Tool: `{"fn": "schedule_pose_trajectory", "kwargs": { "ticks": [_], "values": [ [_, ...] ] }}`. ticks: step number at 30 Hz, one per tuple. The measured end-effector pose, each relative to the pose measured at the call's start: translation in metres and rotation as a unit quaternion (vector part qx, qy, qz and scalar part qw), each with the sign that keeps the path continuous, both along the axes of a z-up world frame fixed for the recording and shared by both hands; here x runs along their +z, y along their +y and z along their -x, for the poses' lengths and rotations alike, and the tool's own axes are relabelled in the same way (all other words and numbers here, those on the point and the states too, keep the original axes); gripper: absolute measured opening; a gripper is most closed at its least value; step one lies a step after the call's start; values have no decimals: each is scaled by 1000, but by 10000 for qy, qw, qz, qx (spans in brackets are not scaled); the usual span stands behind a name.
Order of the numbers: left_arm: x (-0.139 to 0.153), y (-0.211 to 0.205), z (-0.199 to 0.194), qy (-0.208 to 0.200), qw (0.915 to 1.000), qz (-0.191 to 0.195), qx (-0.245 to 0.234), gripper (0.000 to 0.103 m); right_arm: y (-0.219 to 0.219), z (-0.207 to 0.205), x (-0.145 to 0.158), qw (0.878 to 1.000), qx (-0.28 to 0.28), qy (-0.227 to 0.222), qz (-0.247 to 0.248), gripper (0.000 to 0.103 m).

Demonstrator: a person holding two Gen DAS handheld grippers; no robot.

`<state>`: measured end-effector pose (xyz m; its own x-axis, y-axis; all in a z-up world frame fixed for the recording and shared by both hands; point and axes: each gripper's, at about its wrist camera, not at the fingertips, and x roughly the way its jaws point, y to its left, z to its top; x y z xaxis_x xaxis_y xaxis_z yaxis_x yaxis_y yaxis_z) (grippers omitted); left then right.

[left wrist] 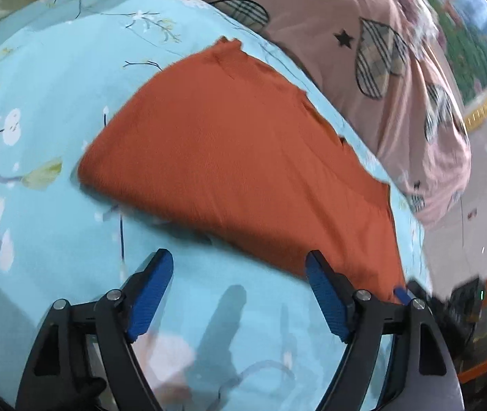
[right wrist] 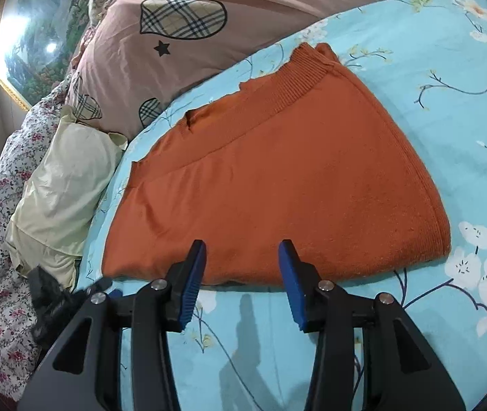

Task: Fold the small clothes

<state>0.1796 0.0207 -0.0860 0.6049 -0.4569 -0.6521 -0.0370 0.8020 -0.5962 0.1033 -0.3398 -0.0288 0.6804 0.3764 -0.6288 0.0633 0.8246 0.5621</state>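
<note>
The left gripper (left wrist: 240, 260) hangs low over the blue sheet (left wrist: 55, 102) with its jaws spread wide and nothing between them, just short of the near edge of the orange garment (left wrist: 229, 157). The right gripper (right wrist: 242, 251) is likewise open, less widely, and empty, its tips at the garment's (right wrist: 277, 178) near folded edge. The garment lies flat on the sheet (right wrist: 465, 120), already doubled over at least once, to judge by its layered left edges and rounded fold on the right; the ribbed hem sits at the far end. Probably one more fold is left. A pink quilt (right wrist: 243, 10) and a pale pillow (right wrist: 65, 178) lie beyond.
</note>
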Motion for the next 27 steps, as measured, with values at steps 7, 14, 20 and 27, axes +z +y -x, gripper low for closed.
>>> {"fn": "schedule_pose_trajectory", "kwargs": {
  "ticks": [7,14,20,27],
  "values": [
    [5,10,-63,-128,9984,-192,515,56,3,-14,6,10000,74,-49,10,48],
    [36,-16,-72,-480,9928,-1078,194,10,-8,-44,8,9998,168,-27,58,48],
    [79,-88,-58,-1382,9728,-1644,-870,7,-10,-85,13,9983,552,158,-53,48],
    [51,-163,-60,-1513,9418,-2217,-2022,7,11,-152,11,9867,1277,385,-929,54]
  ]
}}
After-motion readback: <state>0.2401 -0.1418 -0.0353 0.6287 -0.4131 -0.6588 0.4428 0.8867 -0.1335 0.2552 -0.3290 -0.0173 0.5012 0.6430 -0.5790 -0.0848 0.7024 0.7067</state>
